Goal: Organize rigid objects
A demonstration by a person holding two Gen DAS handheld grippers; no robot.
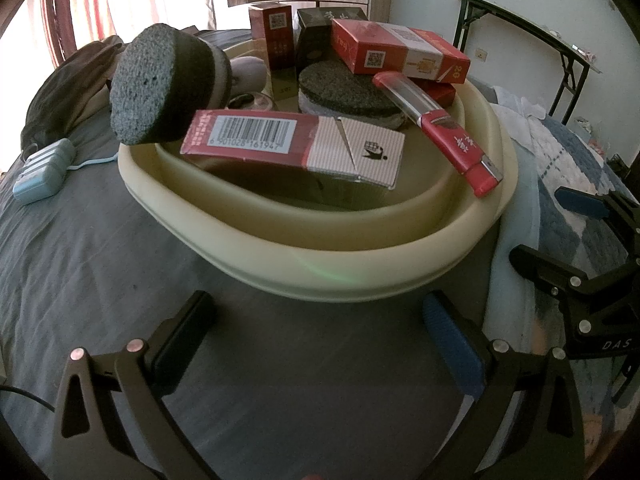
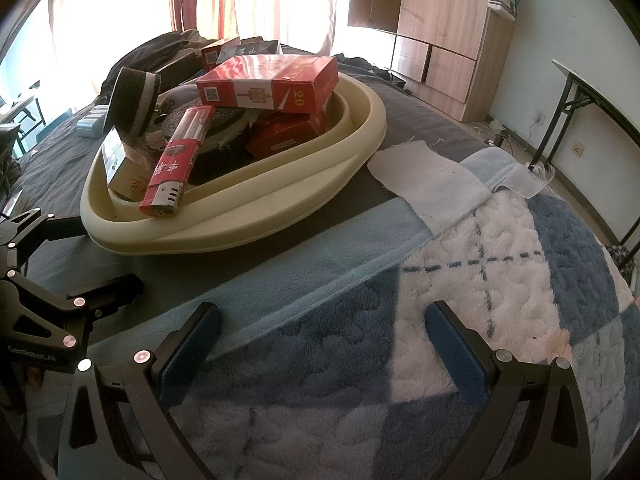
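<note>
A cream basin [image 1: 360, 272] [image 2: 280, 196] on the bed holds a pile of rigid objects. Red boxes [image 1: 396, 50] [image 2: 268, 82] lie on top, a barcode box [image 1: 292, 144] leans at the front, and a red lighter [image 1: 452, 136] [image 2: 176, 168] rests on the rim. A round grey scrub pad [image 1: 160, 88] [image 2: 132, 100] tilts over the left rim; another pad [image 1: 348, 92] lies flat inside. My left gripper [image 1: 320, 344] is open, empty, just short of the basin. My right gripper [image 2: 324, 352] is open and empty over the blue-and-white blanket [image 2: 460, 292].
A pale blue device [image 1: 40, 172] with a cord lies on the grey sheet [image 1: 80, 260] to the left. A white cloth [image 2: 428, 184] lies right of the basin. A folding table [image 2: 592, 96] and wooden wardrobe [image 2: 440, 32] stand beyond the bed. Dark clothes [image 1: 68, 92] are heaped at the back left.
</note>
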